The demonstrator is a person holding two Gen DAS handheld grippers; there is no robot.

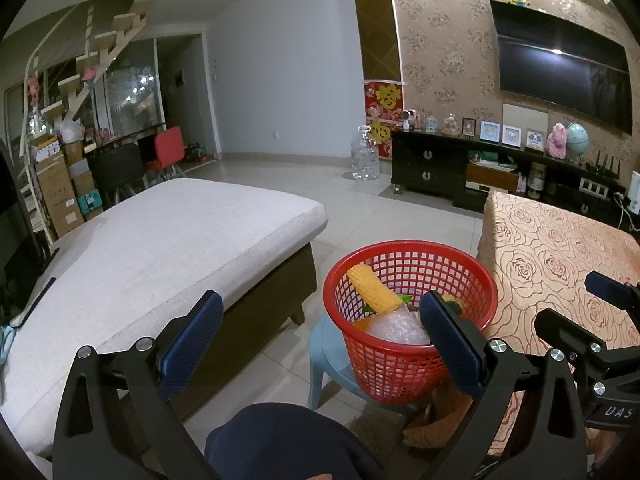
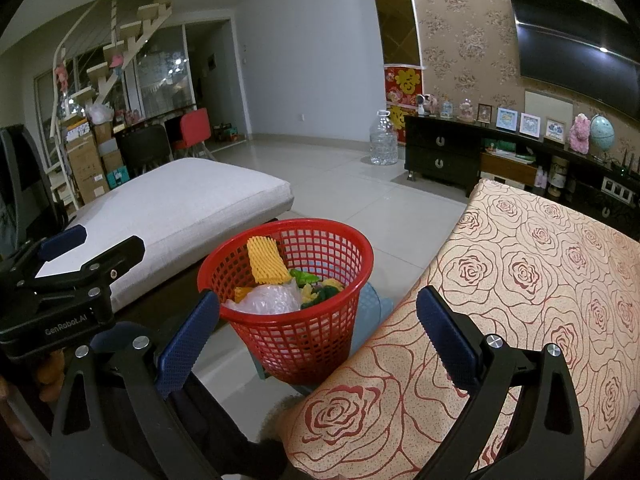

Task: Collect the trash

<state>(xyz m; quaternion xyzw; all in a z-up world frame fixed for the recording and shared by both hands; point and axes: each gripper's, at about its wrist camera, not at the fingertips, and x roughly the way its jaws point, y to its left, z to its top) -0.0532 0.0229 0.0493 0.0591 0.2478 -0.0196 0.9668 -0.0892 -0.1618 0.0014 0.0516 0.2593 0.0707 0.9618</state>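
Sofa cushion [image 1: 160, 248], pale grey, is lying bare along the left side of the room, no litter showing on its top. Worktop [image 2: 520, 280], rose-patterned cloth, is likewise showing nothing on the part in view, from near corner to far edge. Blue stool [image 1: 328, 356] is standing on the floor between the two, just off the worktop's left edge, and is carrying the red basket [image 2: 288, 320]. Basket is holding the gathered trash: bubble wrap [image 2: 268, 300], a yellow foam net [image 2: 264, 260] leaning against the rim, green scraps [image 2: 308, 278]. Left hand-held gripper [image 1: 320, 340] is hovering with fingers spread wide, gripping nothing; right hand-held gripper [image 2: 316, 334] is doing the same, its fingers apart over the worktop's near corner. Step in hand, by judgement: collecting appears near done or between items. Next move is calling for a scan of floor and surfaces for any remaining piece before reaching.
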